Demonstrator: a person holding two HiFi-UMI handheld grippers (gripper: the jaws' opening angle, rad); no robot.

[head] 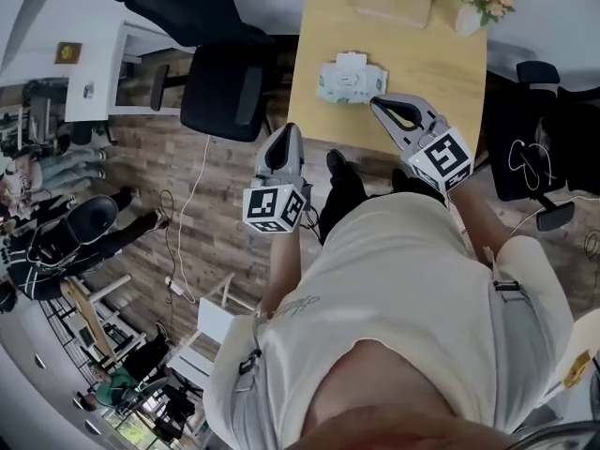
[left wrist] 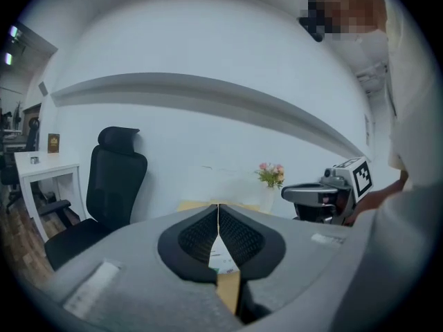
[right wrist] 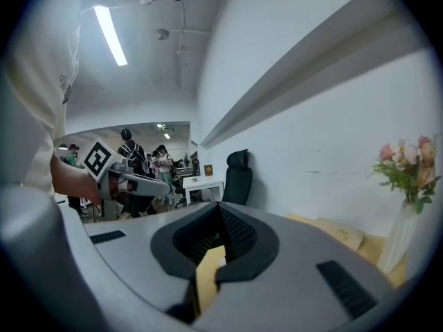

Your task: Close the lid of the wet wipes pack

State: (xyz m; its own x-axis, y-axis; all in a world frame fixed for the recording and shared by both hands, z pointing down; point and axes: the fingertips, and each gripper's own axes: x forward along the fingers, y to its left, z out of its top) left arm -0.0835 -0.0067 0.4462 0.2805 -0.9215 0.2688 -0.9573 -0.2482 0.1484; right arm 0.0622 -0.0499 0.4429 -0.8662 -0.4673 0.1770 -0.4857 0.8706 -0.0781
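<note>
While shut tip to tip on nothing, held at mid-frame: left gripper point(head: 289, 131) off the table point(head: 450, 82) edge, right gripper point(head: 378, 103) just over it. Just beyond the right one, upper centre, wet wipes pack point(head: 350, 79), lid point(head: 352, 60) raised.

Showing smooth, matt pale wood across the desk point(head: 441, 73); shining faintly on the soft plastic film of the wet wipes pack point(head: 350, 78); looking like matt grey plastic on the left claw point(left wrist: 219, 216) and right claw point(right wrist: 220, 216), with ribbed black pads point(left wrist: 239, 237).
</note>
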